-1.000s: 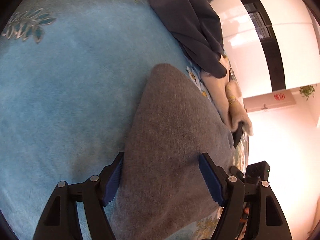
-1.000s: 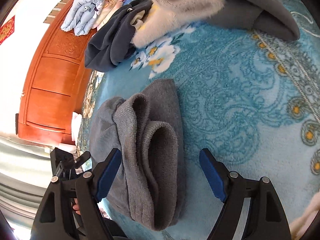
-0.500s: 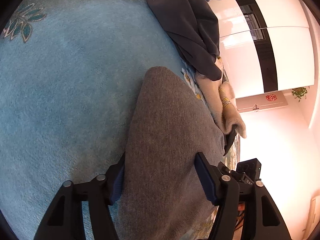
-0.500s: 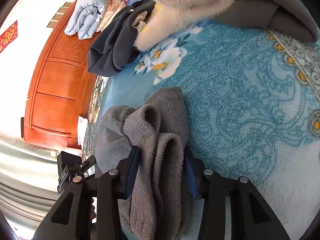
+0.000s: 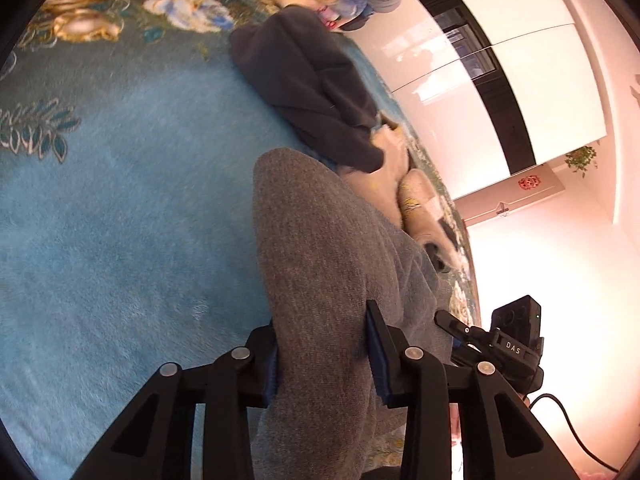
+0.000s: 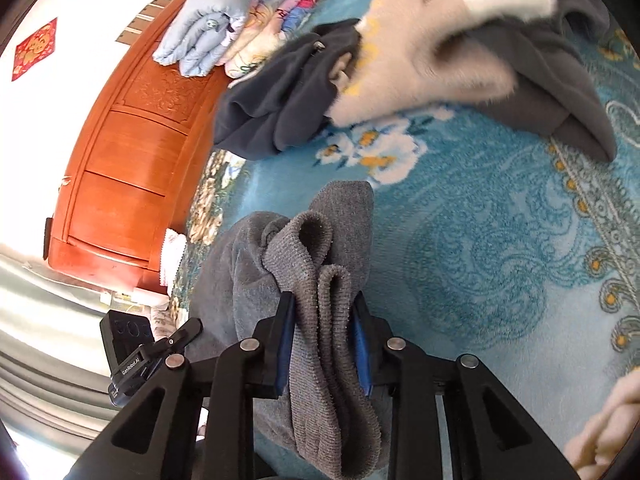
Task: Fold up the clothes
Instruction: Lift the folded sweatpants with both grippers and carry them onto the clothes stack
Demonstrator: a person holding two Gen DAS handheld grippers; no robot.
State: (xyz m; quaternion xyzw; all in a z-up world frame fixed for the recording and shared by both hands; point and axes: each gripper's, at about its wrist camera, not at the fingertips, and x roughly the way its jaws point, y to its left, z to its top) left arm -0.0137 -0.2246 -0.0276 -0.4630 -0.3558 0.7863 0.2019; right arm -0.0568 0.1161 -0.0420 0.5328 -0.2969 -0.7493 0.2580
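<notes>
Left gripper point(image 5: 322, 354) is clamped on the smooth body of the grey knit garment point(image 5: 320, 248), and our right gripper point(image 6: 322, 346) is pinched on the ribbed end of that same piece point(image 6: 324, 280), where two rolled cuff-like edges sit bunched between the blue pads. So we've got both ends of one garment in hand, and it lies on the blue floral blanket point(image 5: 120, 220) near the edge of the bed, partly lifted and crumpled between the two grips.

How far along? Honestly hard to call. The grey piece is gathered up, not flat and not in a neat packet, so we'd guess it's mid-fold or just being repositioned. Further up the blanket there's a loose heap that clearly isn't folded.

Counting what we can see:
- one grey knit garment in our grippers
- one dark navy garment point(image 6: 280, 100), rumpled
- one cream fuzzy garment point(image 6: 420, 68), sprawled over it
- one dark grey piece point(image 6: 560, 76) under and beside the cream one
- a stack of bedding point(image 6: 224, 32) by the wooden headboard point(image 6: 116, 152), looking neatly rolled; can't tell how many pieces.

So roughly four garments are left to tidy.
</notes>
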